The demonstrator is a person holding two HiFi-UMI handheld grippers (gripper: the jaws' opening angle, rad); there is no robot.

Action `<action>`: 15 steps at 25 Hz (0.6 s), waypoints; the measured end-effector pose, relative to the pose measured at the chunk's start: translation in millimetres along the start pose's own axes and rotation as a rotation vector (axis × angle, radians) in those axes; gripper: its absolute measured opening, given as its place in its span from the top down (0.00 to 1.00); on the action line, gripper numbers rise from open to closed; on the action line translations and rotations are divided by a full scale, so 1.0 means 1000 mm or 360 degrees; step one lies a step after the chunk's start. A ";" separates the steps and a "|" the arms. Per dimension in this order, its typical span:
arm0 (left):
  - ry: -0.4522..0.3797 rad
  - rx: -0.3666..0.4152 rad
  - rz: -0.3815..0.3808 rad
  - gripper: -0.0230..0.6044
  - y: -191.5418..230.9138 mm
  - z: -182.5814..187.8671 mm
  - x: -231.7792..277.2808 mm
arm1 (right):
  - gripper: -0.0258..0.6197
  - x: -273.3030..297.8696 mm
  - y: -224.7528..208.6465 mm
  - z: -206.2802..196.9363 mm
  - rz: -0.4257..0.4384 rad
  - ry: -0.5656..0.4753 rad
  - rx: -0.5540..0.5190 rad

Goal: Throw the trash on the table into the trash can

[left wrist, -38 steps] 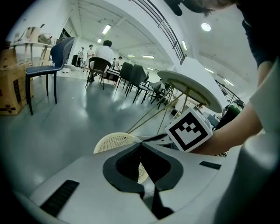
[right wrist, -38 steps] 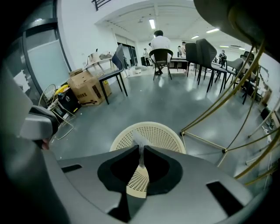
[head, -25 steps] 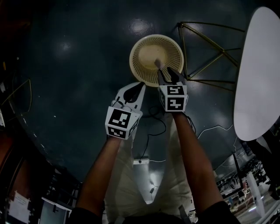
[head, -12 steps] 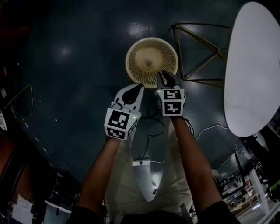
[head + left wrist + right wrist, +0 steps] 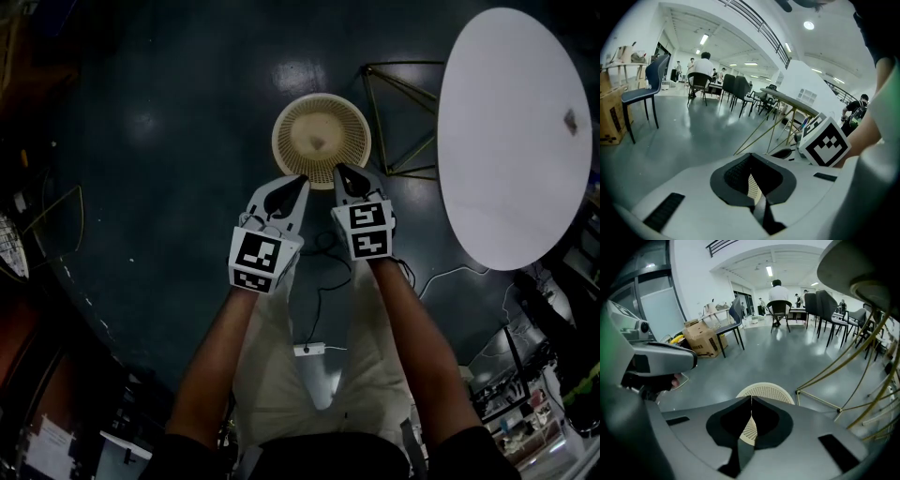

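Note:
The cream woven trash can [image 5: 322, 141] stands on the dark floor, with a small pale scrap [image 5: 319, 143] lying inside it. My right gripper [image 5: 339, 171] hangs over its near rim; its jaws have just been closing, and they now meet with nothing between them. In the right gripper view the trash can [image 5: 768, 392] shows just past that gripper's [image 5: 751, 399] tips. Beside it my left gripper [image 5: 300, 181] is shut and empty, as the left gripper view [image 5: 750, 154] also shows. To the right is the white round table [image 5: 511, 141], with one small dark scrap [image 5: 570, 120] on its far side.
Gold table legs [image 5: 403, 112] stand next to the trash can on its right. A cable and a power strip [image 5: 309, 349] lie on the floor by the person's legs. Chairs [image 5: 642, 93], a cardboard box [image 5: 703, 341] and seated people are farther off.
The pale scrap left the right gripper and now lies in the trash can. The right jaws opened, then closed. Both grippers have drawn up, and more of the table has come into view.

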State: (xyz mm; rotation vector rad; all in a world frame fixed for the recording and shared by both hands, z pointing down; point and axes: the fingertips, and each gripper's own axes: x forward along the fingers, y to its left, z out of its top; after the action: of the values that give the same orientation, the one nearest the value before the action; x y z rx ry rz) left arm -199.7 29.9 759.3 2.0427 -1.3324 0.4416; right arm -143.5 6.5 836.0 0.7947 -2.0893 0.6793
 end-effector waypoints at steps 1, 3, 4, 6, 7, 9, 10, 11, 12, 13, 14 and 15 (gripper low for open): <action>0.0000 0.0011 0.0001 0.94 -0.001 0.006 -0.005 | 0.93 -0.008 0.001 0.004 -0.0001 -0.0008 0.0019; -0.0003 0.0034 0.0006 0.94 -0.003 0.020 -0.017 | 0.93 -0.024 0.003 0.016 0.0002 -0.0030 0.0059; -0.0003 0.0050 0.0009 0.94 -0.006 0.027 -0.023 | 0.93 -0.033 0.004 0.022 0.0007 -0.0041 0.0077; -0.0004 0.0080 0.0015 0.94 -0.011 0.043 -0.033 | 0.93 -0.052 0.007 0.035 0.0027 -0.0059 0.0092; -0.0010 0.0089 0.0019 0.94 -0.014 0.052 -0.038 | 0.93 -0.061 0.008 0.042 0.0038 -0.0066 0.0082; -0.0026 0.0096 0.0024 0.94 -0.020 0.071 -0.050 | 0.93 -0.081 0.013 0.058 0.0060 -0.0084 0.0053; -0.0034 0.0096 0.0023 0.94 -0.024 0.081 -0.057 | 0.93 -0.092 0.015 0.067 0.0071 -0.0097 0.0049; -0.0041 0.0095 0.0021 0.94 -0.029 0.090 -0.063 | 0.93 -0.102 0.018 0.075 0.0084 -0.0110 0.0051; -0.0046 0.0094 0.0019 0.94 -0.033 0.100 -0.069 | 0.93 -0.113 0.020 0.082 0.0098 -0.0122 0.0053; -0.0047 0.0096 0.0016 0.94 -0.038 0.108 -0.075 | 0.93 -0.125 0.023 0.089 0.0110 -0.0131 0.0048; -0.0044 0.0101 0.0013 0.94 -0.044 0.115 -0.080 | 0.93 -0.135 0.024 0.095 0.0121 -0.0138 0.0040; -0.0041 0.0107 0.0009 0.94 -0.049 0.122 -0.084 | 0.93 -0.146 0.025 0.101 0.0129 -0.0144 0.0031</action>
State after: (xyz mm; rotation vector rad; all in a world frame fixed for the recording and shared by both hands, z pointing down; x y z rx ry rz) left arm -199.7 17.8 603.2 2.1067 -1.3561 0.4698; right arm -137.5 -1.1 657.5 0.7675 -2.2100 0.7205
